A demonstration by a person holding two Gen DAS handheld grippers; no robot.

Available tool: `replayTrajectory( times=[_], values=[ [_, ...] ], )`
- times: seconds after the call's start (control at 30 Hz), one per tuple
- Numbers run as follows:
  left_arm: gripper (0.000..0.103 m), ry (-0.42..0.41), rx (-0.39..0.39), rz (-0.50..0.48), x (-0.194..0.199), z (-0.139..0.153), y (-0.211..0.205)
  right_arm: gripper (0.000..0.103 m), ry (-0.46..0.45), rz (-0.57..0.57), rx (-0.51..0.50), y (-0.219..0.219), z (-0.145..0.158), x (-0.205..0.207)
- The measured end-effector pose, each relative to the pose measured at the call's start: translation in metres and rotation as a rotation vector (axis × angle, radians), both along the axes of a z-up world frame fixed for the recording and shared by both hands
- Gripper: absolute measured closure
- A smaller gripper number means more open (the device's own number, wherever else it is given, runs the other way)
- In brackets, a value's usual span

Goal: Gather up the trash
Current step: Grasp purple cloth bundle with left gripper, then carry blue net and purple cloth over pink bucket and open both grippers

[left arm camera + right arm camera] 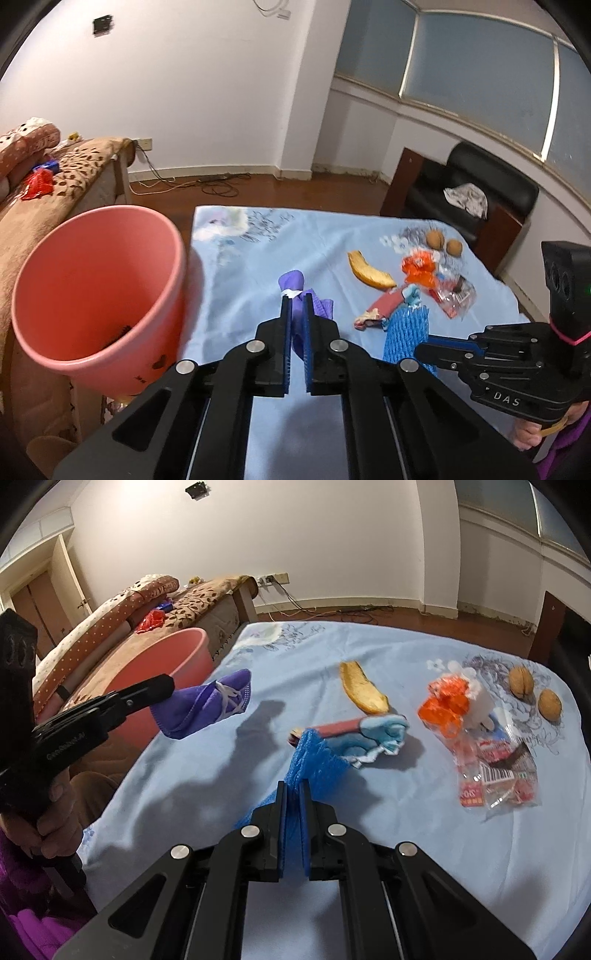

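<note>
Left gripper point(296, 301) is clamped on a purple cloth point(214, 705), held clear above the blue sheet point(369, 849) beside the pink bin point(99, 291) at left. Right gripper point(294, 786) is clamped on blue foam netting point(314, 760); banana peel point(364, 690), wrappers point(491, 771) and two walnuts point(521, 683) lie farther right.

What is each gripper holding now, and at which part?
The left gripper is shut on the purple cloth, at one end of its bundle. The right gripper is shut on the blue foam net, at its near edge.
</note>
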State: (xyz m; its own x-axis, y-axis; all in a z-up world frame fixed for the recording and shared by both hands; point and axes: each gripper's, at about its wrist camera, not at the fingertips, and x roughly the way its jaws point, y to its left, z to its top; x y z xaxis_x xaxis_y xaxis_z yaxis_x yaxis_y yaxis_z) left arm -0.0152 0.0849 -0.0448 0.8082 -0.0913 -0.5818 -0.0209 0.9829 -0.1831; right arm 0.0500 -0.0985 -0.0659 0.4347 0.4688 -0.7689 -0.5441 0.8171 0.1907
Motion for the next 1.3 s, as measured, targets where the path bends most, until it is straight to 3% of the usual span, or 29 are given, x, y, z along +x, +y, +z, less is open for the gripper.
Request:
replayTrajectory(
  times=[0.23,0.8,1.3],
  values=[
    [0.099,-0.031,0.023,0.083,-0.011,0.009,0.019,0.098,-0.040,0.021,0.021,0.022,0.017,0.005],
    [0.099,-0.030,-0.022,0.365,-0.031,0.009,0.095,0.097,-0.140,0.101,0.072,0.102,0.054,0.032],
    [0.099,-0.001,-0.072,0.482,-0.036,-0.003,0.130,0.097,-0.177,0.185,0.073,0.171,0.060,0.041]
  ],
)
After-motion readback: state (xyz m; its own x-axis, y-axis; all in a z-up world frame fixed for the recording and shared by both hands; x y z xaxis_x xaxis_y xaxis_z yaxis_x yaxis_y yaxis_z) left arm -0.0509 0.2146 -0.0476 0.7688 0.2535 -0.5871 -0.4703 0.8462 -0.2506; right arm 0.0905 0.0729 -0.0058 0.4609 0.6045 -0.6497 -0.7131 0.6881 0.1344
